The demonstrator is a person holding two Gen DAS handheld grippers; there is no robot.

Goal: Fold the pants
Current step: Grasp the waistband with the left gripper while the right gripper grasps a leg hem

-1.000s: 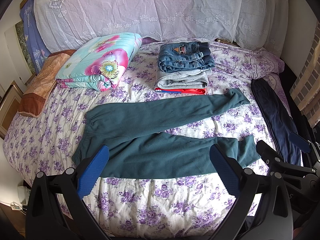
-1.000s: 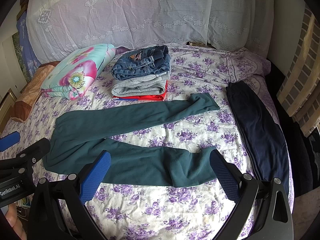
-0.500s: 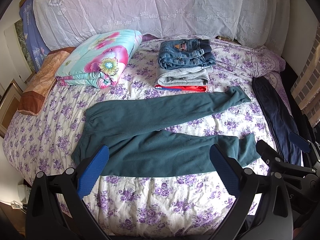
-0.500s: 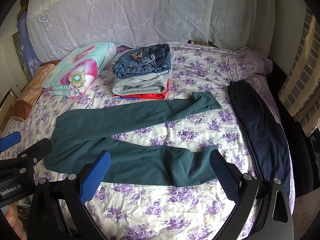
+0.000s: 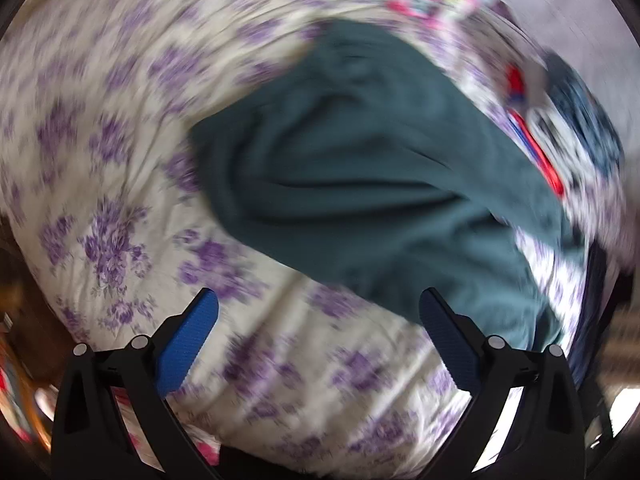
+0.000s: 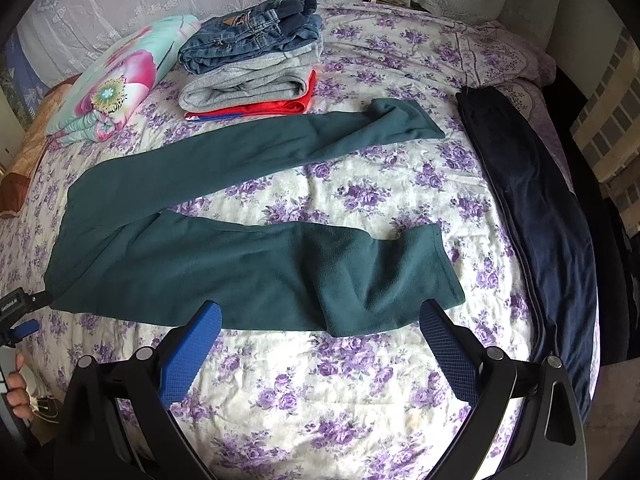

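At the bed's left edge, the left tongs hung released over the floral bedspread, nothing between their blue pads, just short of the waistband end of the green pants; that view was badly smeared with motion. In the right wrist view the left tongs showed only as a dark tip beside the waist corner, with a hand below them. The green pants lay flat across the middle of the bed, waist toward the left edge, both legs spread apart and running toward the right edge. Toward the head of the bed sat a flowered folded quilt and a stack of folded clothes. The right tongs hovered released near the foot edge, just short of the nearer leg's cuff. Dark navy pants lay along the right edge.
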